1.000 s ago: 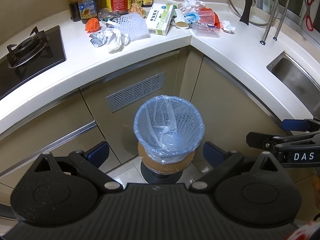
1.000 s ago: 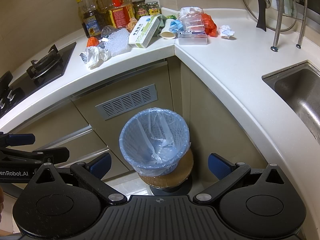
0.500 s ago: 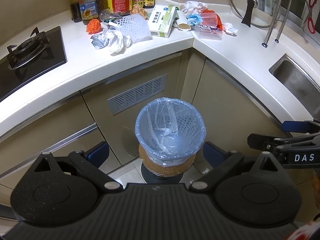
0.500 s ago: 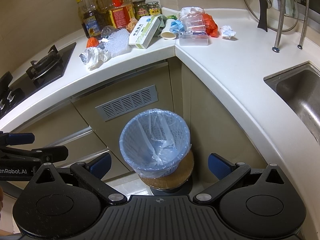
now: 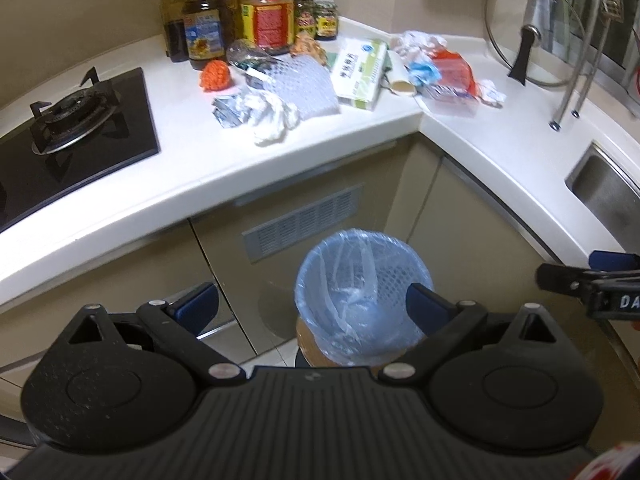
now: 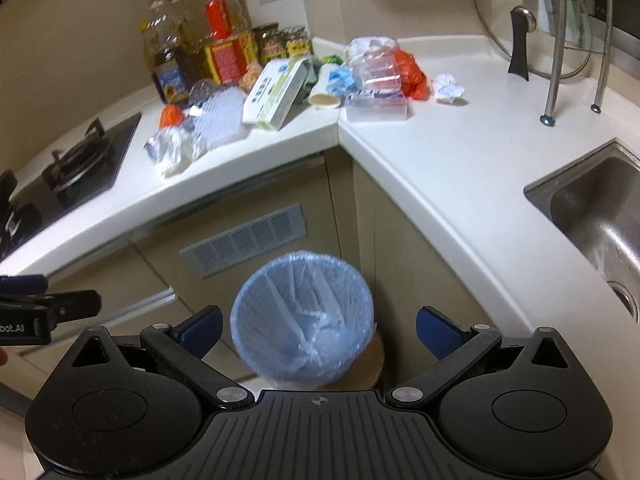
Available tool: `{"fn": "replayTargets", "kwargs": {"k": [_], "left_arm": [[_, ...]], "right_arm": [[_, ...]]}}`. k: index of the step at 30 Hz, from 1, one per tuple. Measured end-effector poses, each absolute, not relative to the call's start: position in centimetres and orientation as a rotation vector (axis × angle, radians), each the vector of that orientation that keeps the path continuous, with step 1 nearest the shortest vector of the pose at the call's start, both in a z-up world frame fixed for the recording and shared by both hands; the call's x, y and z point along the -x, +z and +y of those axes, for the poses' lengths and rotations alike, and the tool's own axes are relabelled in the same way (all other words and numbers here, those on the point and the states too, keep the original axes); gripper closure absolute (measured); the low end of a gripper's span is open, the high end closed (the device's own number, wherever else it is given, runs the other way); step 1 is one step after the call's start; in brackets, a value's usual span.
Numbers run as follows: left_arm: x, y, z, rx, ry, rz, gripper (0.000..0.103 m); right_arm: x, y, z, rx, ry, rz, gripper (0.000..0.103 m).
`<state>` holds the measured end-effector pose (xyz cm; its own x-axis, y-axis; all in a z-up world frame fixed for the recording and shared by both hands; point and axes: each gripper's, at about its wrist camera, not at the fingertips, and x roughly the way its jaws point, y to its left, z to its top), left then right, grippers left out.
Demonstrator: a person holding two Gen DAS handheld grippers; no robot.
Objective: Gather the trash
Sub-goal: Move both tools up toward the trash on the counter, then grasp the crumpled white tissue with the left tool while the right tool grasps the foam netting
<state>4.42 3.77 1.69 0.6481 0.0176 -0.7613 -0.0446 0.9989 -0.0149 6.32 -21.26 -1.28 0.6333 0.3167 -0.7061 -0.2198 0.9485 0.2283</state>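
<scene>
A bin lined with a blue bag [image 5: 362,292] [image 6: 302,320] stands on a round wooden stool below the corner of the white counter. Trash is heaped in that corner: a crumpled white tissue [image 5: 272,114] [image 6: 176,148], bubble wrap [image 5: 304,84], an orange net ball [image 5: 216,76], a white-green box [image 5: 358,74] [image 6: 274,94], a paper cup [image 5: 400,76], a clear plastic box [image 6: 378,104] and a paper wad [image 6: 448,88]. My left gripper [image 5: 312,306] and right gripper [image 6: 320,326] both hang open and empty above the bin, well short of the counter.
Oil bottles and jars [image 5: 240,20] line the back wall. A gas hob [image 5: 68,120] lies at the left, a steel sink [image 6: 596,208] at the right, with a pot lid and rack [image 5: 560,48] behind it. Cabinet fronts with a vent grille [image 6: 244,240] stand behind the bin.
Both grippers have risen and tilted up toward the counter, so the bin sits lower in both views and the trash pile looms larger. Both stay open and empty.
</scene>
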Motion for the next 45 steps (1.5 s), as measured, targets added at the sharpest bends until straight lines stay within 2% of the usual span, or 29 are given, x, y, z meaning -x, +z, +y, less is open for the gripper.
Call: {"fn": "replayTargets", "kwargs": {"k": [10,24,28,39,42,44,45], "left_arm": [[-8.4,2.2,7.1,0.015,0.048,0.774,0.004],[-18.7,-0.1,9.1,-0.081,-0.027,0.677,0.015],[-21.7,-1.3,9.1,-0.118,-0.023,0.669,0.025],[-27.3,-3.6,8.5,-0.198,-0.017,0.646,0.026],[-27.8,-4.2,8.2,-0.242,-0.023,0.644,0.033],[-28.0,-4.6,8.2,-0.252,-0.033,0.653,0.047],[-28.0,-4.7,8.2,-0.249,-0.042,0.657,0.051]], "right_arm": [[-9.9,-0.8,-22.1,-0.189,0.26,0.753,0.0],[-16.8,-1.8,-20.2,-0.233,0.175,0.739,0.0],[-18.6,-2.3,-19.6,-0.237,0.151,0.754,0.0],[-21.6,-3.2,-19.0,-0.255,0.101,0.796,0.0],[-22.1,-3.4,-18.9,-0.254,0.095,0.805,0.0],[-22.3,-3.6,-18.8,-0.258,0.092,0.813,0.0],[-22.5,-3.6,-18.8,-0.26,0.092,0.816,0.0]]}}
